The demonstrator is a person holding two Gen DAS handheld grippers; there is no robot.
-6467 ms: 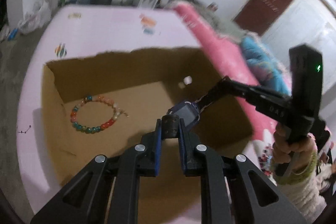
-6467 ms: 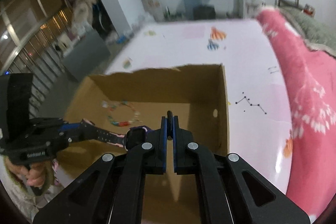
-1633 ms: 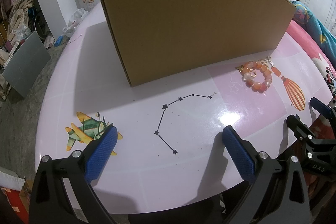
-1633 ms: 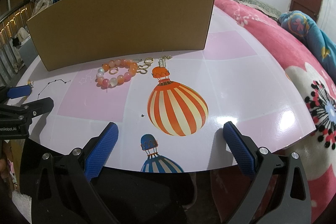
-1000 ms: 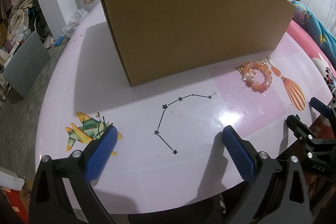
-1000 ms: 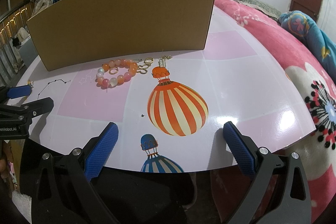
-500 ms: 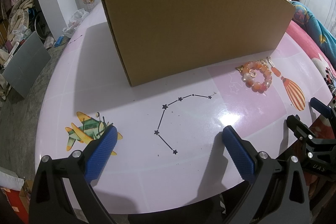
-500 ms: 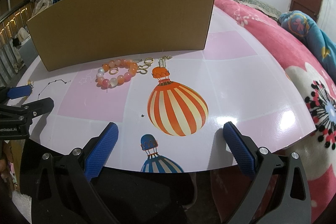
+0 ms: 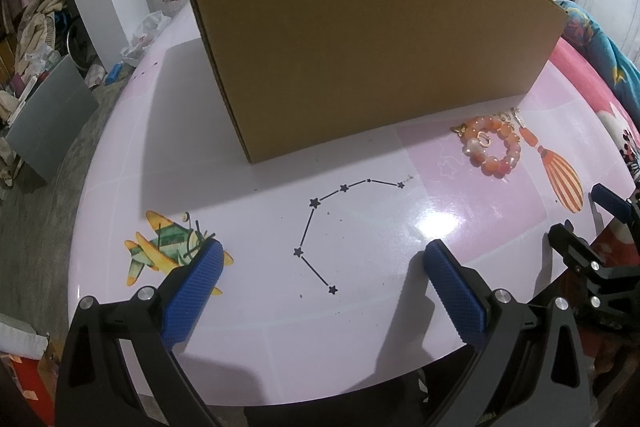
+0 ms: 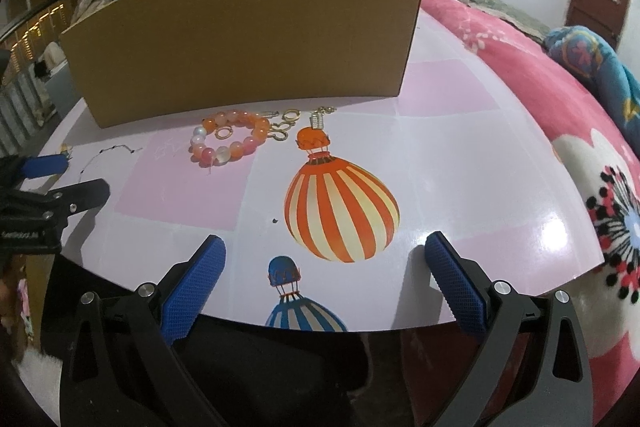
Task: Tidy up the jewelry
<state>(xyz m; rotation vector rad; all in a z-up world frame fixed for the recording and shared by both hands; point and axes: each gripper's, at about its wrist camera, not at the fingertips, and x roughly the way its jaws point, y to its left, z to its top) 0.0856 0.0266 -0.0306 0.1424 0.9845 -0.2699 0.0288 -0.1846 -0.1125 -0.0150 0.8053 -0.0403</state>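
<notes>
Lying just in front of the cardboard box [image 10: 248, 39], the orange beaded bracelet [image 10: 230, 137] touches small gold rings and clasps [image 10: 286, 125]. Both the left gripper [image 9: 320, 267] and right gripper [image 10: 324, 259] hang spread wide and empty at the table's [image 10: 460, 163] near edge. A pinch on the bracelet could drag or scatter those loose pieces, or slip off the round beads.

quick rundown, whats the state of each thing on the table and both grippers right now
left gripper: open, empty, low over the table's near edge
right gripper: open, empty, at the near edge
cardboard box: upright on the table, inside hidden
bead bracelet: flat on the table in front of the box, ungripped
gold earrings: loose beside the bracelet
</notes>
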